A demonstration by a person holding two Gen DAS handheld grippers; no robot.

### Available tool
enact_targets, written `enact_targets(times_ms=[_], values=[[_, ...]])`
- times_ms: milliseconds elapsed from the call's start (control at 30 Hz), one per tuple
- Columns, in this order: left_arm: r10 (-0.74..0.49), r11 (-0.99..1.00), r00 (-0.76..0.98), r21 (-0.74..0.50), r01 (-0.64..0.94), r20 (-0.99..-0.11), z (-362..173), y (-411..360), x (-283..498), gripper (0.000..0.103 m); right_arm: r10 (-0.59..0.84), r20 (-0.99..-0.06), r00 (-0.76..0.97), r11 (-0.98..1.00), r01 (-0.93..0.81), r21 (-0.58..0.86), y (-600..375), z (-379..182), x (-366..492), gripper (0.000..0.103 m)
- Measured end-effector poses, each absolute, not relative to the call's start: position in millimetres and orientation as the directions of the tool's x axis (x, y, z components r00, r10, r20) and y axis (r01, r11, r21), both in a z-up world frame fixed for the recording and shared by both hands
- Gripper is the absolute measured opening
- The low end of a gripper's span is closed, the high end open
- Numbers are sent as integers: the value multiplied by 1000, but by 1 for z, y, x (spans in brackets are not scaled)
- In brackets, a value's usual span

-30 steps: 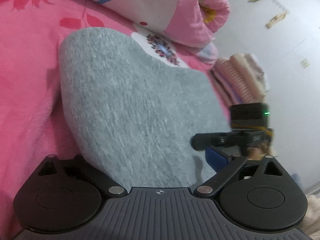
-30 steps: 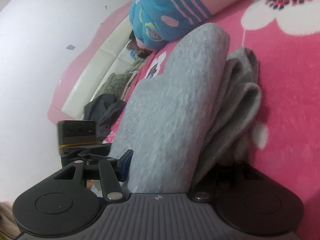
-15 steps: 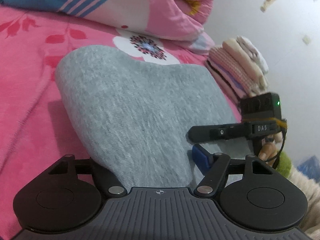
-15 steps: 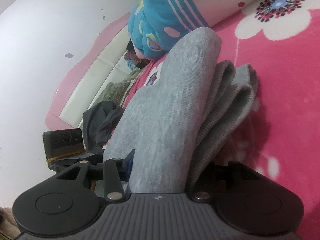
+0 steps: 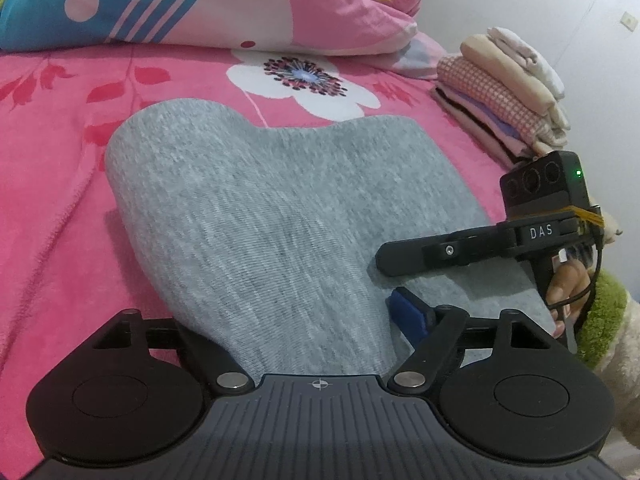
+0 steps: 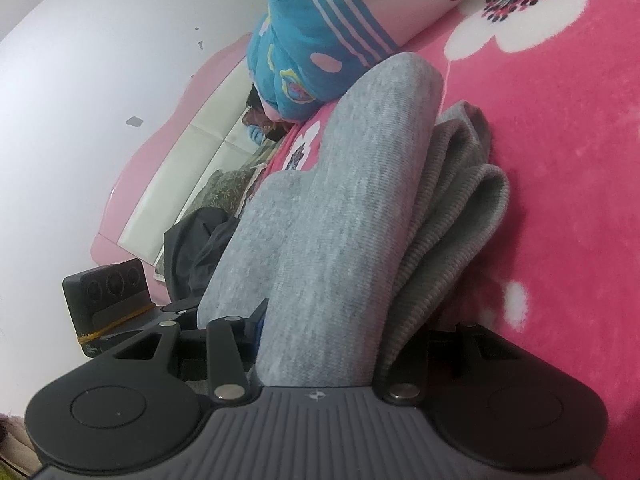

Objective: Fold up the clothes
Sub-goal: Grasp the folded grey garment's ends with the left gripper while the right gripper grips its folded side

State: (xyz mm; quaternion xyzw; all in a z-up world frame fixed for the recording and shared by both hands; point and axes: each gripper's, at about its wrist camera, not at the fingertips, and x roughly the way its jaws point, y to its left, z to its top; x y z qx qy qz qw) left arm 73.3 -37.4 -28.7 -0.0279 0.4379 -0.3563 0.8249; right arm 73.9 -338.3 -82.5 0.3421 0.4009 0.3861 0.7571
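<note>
A folded grey knit garment (image 5: 260, 208) bulges up over the pink bedspread (image 5: 52, 168), held at its near edge by both grippers. My left gripper (image 5: 300, 320) has the thick fold between its fingers. Its blue pad (image 5: 408, 312) lies against the cloth, the other finger is hidden under it, and the jaws are opening slightly. From the right, a finger of the other gripper (image 5: 440, 250) lies on top of the cloth. In the right wrist view my right gripper (image 6: 336, 328) is shut on the same garment (image 6: 344, 208), whose ribbed layers (image 6: 452, 216) hang at the right.
A rolled pink and blue quilt (image 5: 200, 0) lies across the back of the bed. A stack of folded clothes (image 5: 504, 92) sits at the far right by the wall. A dark garment (image 6: 200, 248) lies near the white headboard (image 6: 180, 176). A person's hand (image 5: 568, 284) holds the right gripper.
The left view has rolled level and swung right, bringing the clothes stack into view. Both grippers carried the garment across the bed. The left jaws narrowed around the fold.
</note>
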Motion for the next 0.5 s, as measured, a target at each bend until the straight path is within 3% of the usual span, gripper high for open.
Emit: enact_targets(times_ms=[500], values=[[-593, 763, 381, -343, 549, -709, -30, -41, 72, 85, 863, -335, 379, 462, -324, 825, -340, -86, 72, 48]])
